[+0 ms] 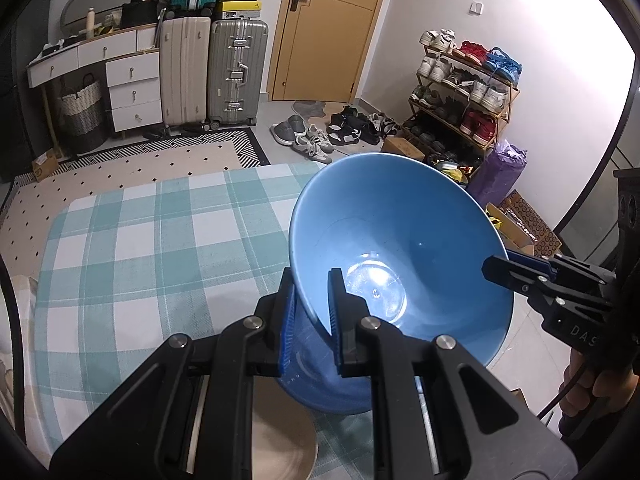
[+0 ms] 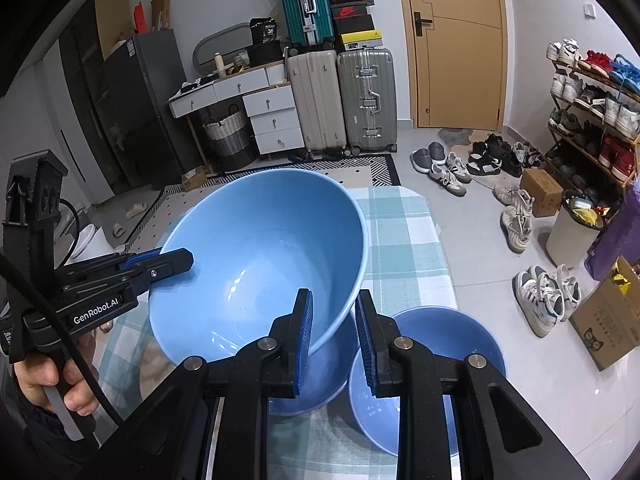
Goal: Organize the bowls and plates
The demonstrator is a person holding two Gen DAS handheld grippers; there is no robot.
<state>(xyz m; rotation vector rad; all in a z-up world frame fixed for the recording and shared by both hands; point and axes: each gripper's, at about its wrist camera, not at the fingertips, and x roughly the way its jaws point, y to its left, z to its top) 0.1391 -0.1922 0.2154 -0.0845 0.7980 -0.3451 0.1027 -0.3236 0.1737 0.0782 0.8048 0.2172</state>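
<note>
left gripper [image 1: 312, 312]: fingers clamped across the near rim of the big bowl [image 1: 400, 248], one pad inside, one outside. bowl tilted, mouth facing the cameras, lifted over the table.

right gripper [image 2: 334, 332]: jaws apart, straddling the big bowl's rim on the other side; contact unclear, looks not yet closed.

under the tilted bowl sits a second bowl [image 2: 320, 380], and just right of it a small bowl [image 2: 432, 368] near the table's edge. beige plate [image 1: 280, 436] low under the left gripper, mostly hidden.

progress, as a guess: early to middle. nesting of the bowls seems under way; small bowl and plate not yet stacked.

table under a teal check cloth [image 1: 140, 240]. beyond: rug, suitcases [image 1: 216, 72], drawers, door [image 1: 328, 28], shoe rack [image 1: 464, 96], loose shoes on tile.
</note>
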